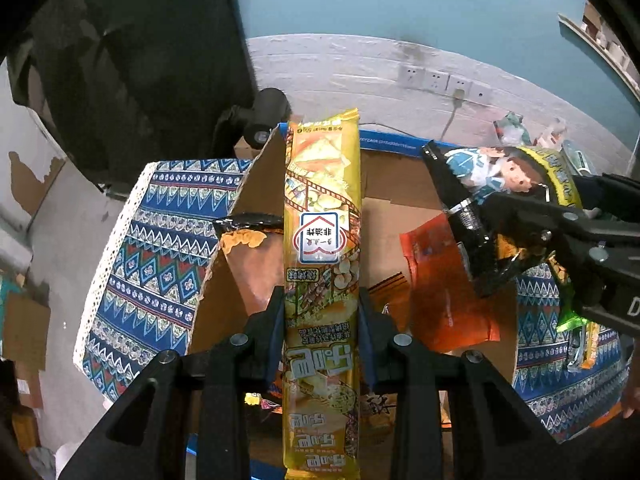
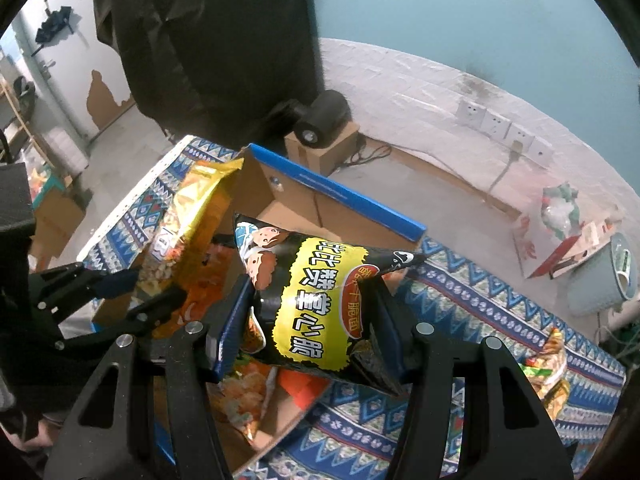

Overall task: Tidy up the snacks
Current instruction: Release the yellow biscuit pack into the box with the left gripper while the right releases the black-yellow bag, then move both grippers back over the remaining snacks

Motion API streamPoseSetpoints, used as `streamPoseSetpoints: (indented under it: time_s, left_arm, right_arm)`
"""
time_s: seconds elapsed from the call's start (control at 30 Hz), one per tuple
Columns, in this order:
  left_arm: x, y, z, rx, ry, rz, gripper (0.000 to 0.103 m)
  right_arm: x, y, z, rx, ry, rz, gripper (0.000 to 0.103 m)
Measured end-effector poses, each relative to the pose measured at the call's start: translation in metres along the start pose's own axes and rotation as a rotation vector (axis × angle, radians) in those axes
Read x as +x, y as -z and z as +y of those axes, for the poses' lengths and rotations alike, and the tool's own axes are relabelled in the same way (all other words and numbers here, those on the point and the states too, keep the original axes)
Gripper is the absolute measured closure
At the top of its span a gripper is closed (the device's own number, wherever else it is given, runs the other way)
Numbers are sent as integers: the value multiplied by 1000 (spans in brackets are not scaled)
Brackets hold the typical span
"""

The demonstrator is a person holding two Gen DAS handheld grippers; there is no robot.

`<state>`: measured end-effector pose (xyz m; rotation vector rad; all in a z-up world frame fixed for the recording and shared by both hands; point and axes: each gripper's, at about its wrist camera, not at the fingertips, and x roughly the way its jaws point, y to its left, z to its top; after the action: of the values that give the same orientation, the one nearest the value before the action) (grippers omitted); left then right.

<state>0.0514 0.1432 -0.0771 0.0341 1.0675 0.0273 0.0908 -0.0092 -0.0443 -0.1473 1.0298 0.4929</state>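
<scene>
Both grippers (image 1: 322, 316) (image 2: 310, 320) clamped on snacks, yellow pack (image 1: 322, 216) and black bag (image 2: 316, 300), probably headed into the cardboard box (image 2: 340, 196).

Yellow packet (image 1: 322, 240), black bag (image 2: 316, 304) above box (image 2: 336, 196)

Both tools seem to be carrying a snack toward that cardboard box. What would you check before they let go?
1. Left gripper holds the long yellow packet between its jaws: ok.
2. Right gripper holds the black and yellow bag between its jaws: ok.
3. Cardboard box open, flaps up: ok.
4. Free floor inside the box beside the orange packet already lying there: ok.
5. The two grippers apart from each other: ok, though close.
6. Yellow packet fully over the box: cannot tell; its far end reaches the back wall.
</scene>
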Motion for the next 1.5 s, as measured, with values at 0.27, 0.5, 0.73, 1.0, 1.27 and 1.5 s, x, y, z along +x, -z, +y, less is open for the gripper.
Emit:
streamPoseSetpoints:
  time_s: [0.27,0.5,0.73,1.0,1.27,1.5]
  left_arm:
    - [-1,0,3,-3,-23,7,42]
    - [-7,-2,11,-31,-40,-5,34]
    - [-11,-2,8,-22,-47,-16,34]
    - [-18,-3,-9,14,-31,-23,33]
    - [-29,-6,-35,53,4,-41,28]
    - [-23,-4,-57,57,81,5,26]
  right_arm:
    - [17,-1,7,-6,-18,39,46]
    - [24,0,9,-11,-30,57,44]
    - [18,0,4,4,-29,44,42]
    - [2,4,-15,42,-1,24,30]
    - [-15,21,-41,74,52,24,24]
    - [-29,42,-68,104,103,36,24]
